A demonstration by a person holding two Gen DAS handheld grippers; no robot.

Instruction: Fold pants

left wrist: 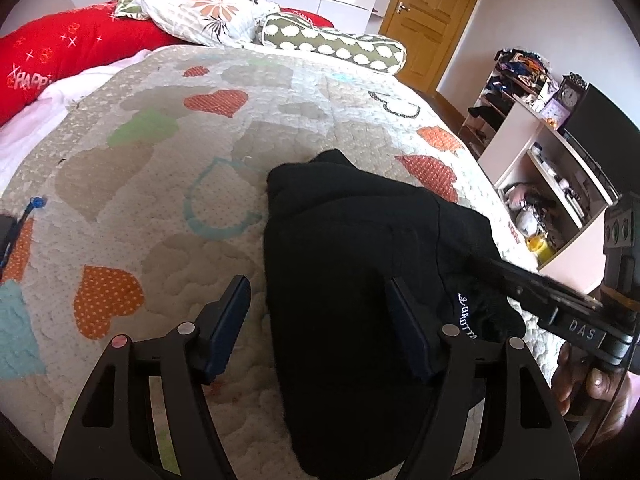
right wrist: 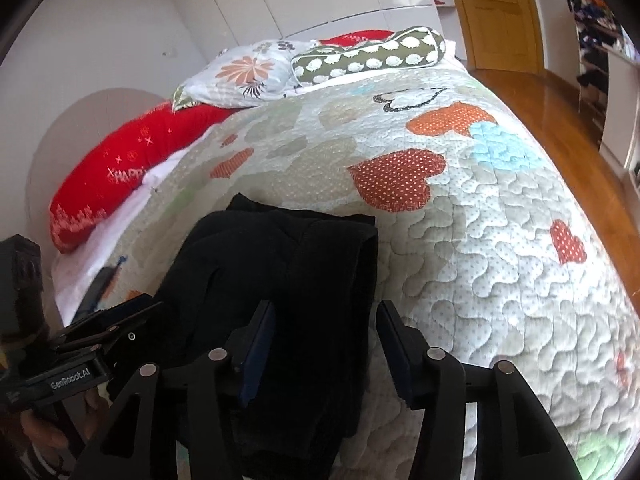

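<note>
Two views, both looking down a quilted bedspread (left wrist: 168,208) patterned with hearts. Left wrist view: black pants (left wrist: 352,280) lie folded in a dark heap at centre and lower right of the frame, their lower edge cut off behind the left gripper (left wrist: 320,324), whose fingers stand apart, the left one over bare quilt, the right one over the black cloth; whether that finger touches the fabric cannot be told. White lettering on the pants shows only partly, near the right finger. At the right edge the right gripper (left wrist: 496,270) reaches in from the side, its tips lost against the black fabric, so its state is unreadable from here; a hand (left wrist: 588,384) grips its handle, half cut off by the frame. A blue object at the far left edge is too cropped to identify. Right wrist view: pants (right wrist: 280,280) fill the lower centre, folds barely distinguishable in the black. Right gripper (right wrist: 326,340) has its fingers apart, straddling the right edge of the cloth. Left gripper (right wrist: 132,312) enters at lower left, blurred. Pillows (right wrist: 248,72) sit at the upper centre of the frame, a wooden door (right wrist: 496,12) at upper right.
</note>
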